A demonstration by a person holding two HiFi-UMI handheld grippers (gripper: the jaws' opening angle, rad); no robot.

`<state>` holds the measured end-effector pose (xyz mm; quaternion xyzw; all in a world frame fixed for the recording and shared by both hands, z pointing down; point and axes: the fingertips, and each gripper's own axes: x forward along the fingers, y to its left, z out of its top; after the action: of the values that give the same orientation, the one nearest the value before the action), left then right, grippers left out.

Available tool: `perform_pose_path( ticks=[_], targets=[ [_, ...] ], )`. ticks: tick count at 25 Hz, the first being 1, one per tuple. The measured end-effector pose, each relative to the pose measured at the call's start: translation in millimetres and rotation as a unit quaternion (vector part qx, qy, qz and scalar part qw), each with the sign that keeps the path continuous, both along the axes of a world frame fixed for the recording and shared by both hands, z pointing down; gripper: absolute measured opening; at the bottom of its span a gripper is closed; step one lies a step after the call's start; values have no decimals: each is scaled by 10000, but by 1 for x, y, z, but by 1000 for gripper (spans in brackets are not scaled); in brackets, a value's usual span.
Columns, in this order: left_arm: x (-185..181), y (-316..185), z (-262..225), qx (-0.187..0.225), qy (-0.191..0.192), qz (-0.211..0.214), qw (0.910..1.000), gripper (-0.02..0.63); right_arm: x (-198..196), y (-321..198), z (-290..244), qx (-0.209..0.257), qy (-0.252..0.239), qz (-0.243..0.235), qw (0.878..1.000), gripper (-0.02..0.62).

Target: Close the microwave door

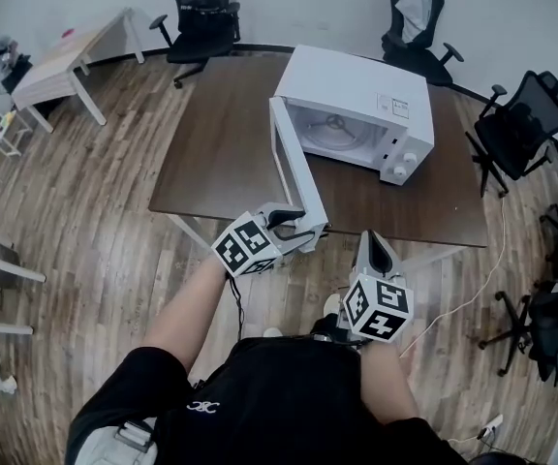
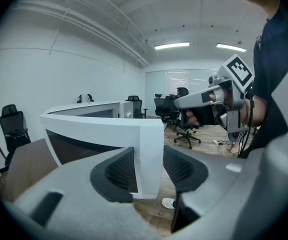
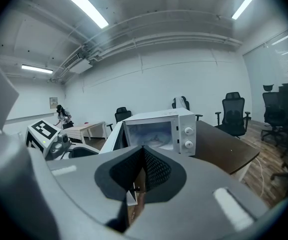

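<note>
White microwave point(image 1: 356, 105) sits toward 1 o'clock on the dark table point(image 1: 211, 153). Its door point(image 1: 294, 168) is swung wide, the free edge reaching toward 6 o'clock at the table's near rim.

As I judge it, the door edge sits only loosely between your pads. A sideways push could let it slip out, and a hard shove could slam it and shift the oven.

Your left gripper point(image 1: 303, 229) is spread and straddles that free edge. One pad lies close against the door's face and the other stands clear, so nothing is pinched. Your right gripper point(image 1: 376, 248), at 4 o'clock from the door's edge, is pressed together and empty.
</note>
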<state>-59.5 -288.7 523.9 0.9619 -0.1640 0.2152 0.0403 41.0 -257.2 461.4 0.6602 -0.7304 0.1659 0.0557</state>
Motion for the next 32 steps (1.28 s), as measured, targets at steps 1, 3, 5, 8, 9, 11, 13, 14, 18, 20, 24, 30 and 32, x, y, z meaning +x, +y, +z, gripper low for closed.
perform_pose_path(
  ticks=[1, 3, 5, 8, 9, 11, 13, 14, 18, 20, 24, 30, 32],
  targets=[
    [7, -2, 0, 7, -35, -14, 10000, 192, 4, -1, 0, -7, -3, 36, 10000, 9],
    [20, -5, 0, 18, -118, -92, 9999, 190, 12, -3, 1, -13, -11, 105, 9999, 9],
    [34, -10, 0, 19, -181, -233, 9996, 176, 21, -6, 0, -9, -30, 177, 9998, 9],
    [54, -16, -1, 30, -171, -500, 9986, 152, 35, -10, -2, -2, -55, 301, 9995, 9],
    [61, -19, -1, 25, -152, -596, 9981, 147, 40, -11, -2, -3, -62, 343, 9994, 9],
    [72, -26, 0, 10, -145, -785, 9968, 144, 51, -14, -2, -6, -72, 417, 9991, 9],
    [84, -33, -1, -16, -141, -931, 9956, 144, 62, -17, -1, -13, -83, 490, 9988, 9],
    [89, -36, -2, -42, -138, -989, 9950, 144, 68, -19, -1, -16, -90, 527, 9986, 9],
    [109, -50, -3, -163, -118, -1199, 9926, 143, 91, -26, -1, -27, -111, 644, 9979, 9],
    [118, -56, -2, -224, -119, -1277, 9915, 143, 103, -31, -1, -25, -117, 696, 9975, 9],
    [136, -73, -3, -270, -69, -1454, 9890, 144, 124, -45, 0, -31, -131, 747, 9971, 9],
    [159, -96, -2, -341, -70, -1714, 9846, 146, 146, -69, 1, -25, -133, 702, 9974, 9],
    [166, -104, -3, -354, -67, -1782, 9833, 146, 153, -77, -1, -9, -147, 670, 9976, 9]
  ],
)
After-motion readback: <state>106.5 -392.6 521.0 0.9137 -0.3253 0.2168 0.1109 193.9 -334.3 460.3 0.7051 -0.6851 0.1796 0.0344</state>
